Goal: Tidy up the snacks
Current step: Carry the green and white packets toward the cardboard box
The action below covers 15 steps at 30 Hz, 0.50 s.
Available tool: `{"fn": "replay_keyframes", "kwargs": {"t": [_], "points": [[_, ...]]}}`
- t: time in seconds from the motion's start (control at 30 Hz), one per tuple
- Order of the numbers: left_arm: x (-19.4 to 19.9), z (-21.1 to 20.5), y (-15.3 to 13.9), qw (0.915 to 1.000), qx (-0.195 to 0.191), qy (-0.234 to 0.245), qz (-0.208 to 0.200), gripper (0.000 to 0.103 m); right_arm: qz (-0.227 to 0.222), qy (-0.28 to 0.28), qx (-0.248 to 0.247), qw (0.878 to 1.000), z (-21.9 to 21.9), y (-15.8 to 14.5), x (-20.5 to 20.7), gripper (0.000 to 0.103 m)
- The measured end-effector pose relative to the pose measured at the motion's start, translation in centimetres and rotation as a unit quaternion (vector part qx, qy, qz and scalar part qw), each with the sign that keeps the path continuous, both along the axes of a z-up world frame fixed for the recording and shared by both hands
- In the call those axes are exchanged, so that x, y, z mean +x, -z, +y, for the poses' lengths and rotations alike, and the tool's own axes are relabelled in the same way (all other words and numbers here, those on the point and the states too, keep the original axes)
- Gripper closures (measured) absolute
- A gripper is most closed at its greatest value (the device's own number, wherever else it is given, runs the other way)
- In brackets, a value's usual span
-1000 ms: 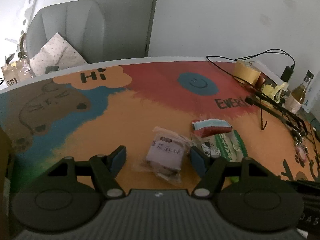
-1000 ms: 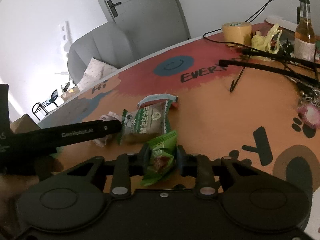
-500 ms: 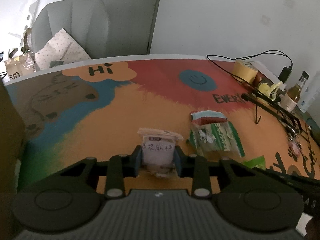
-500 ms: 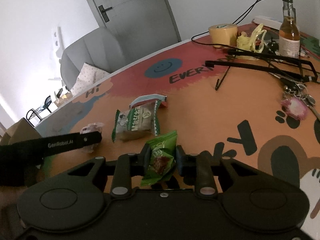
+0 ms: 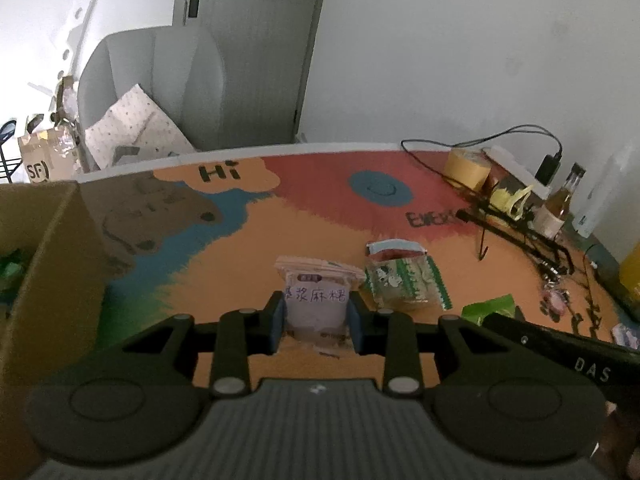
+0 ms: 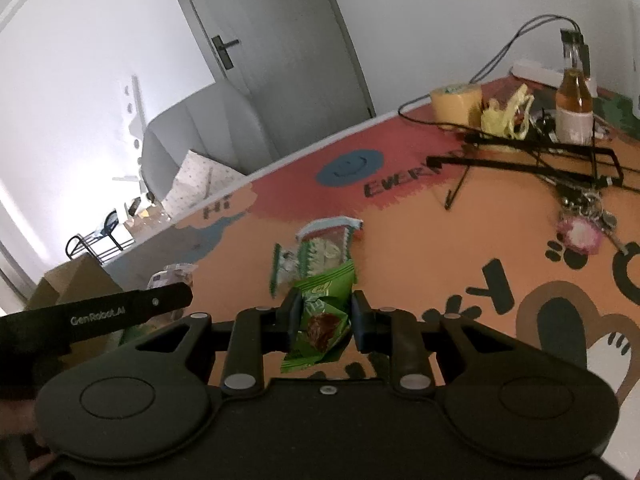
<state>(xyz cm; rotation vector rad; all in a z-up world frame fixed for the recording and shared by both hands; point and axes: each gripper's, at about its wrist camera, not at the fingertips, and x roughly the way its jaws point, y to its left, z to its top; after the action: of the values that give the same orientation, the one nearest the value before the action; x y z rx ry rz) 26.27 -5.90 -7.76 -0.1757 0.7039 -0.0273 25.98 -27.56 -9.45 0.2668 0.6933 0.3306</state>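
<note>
My left gripper (image 5: 316, 322) is shut on a pale purple snack packet (image 5: 316, 300) with dark lettering and holds it above the table. My right gripper (image 6: 325, 322) is shut on a green snack packet (image 6: 324, 316), also lifted. A green-and-white snack packet (image 5: 404, 286) and a red-and-blue one (image 5: 394, 249) lie on the colourful table mat; they also show in the right wrist view (image 6: 316, 256) (image 6: 330, 230). An open cardboard box (image 5: 44, 264) stands at the left, with something green inside it.
At the back right are a tape roll (image 5: 468, 166), a yellow bag (image 5: 510, 200), a glass bottle (image 5: 558, 210), a black folded stand (image 6: 532, 156) and keys (image 6: 580, 228). A grey chair (image 5: 156, 92) with a cushion stands beyond the table's far edge.
My left gripper closed on the purple packet and lifted it, moving toward the box at left. My right gripper kept hold of the green packet and rose from the table.
</note>
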Motion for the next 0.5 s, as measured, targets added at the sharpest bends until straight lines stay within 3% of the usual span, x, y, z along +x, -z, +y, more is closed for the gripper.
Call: {"fn": "replay_keyframes", "kwargs": {"t": [0.5], "points": [[-3.5, 1.7, -3.1, 0.9993, -0.006, -0.01, -0.034, 0.071, -0.033, -0.011, 0.001, 0.999, 1.7, -2.8, -1.8, 0.079]]}}
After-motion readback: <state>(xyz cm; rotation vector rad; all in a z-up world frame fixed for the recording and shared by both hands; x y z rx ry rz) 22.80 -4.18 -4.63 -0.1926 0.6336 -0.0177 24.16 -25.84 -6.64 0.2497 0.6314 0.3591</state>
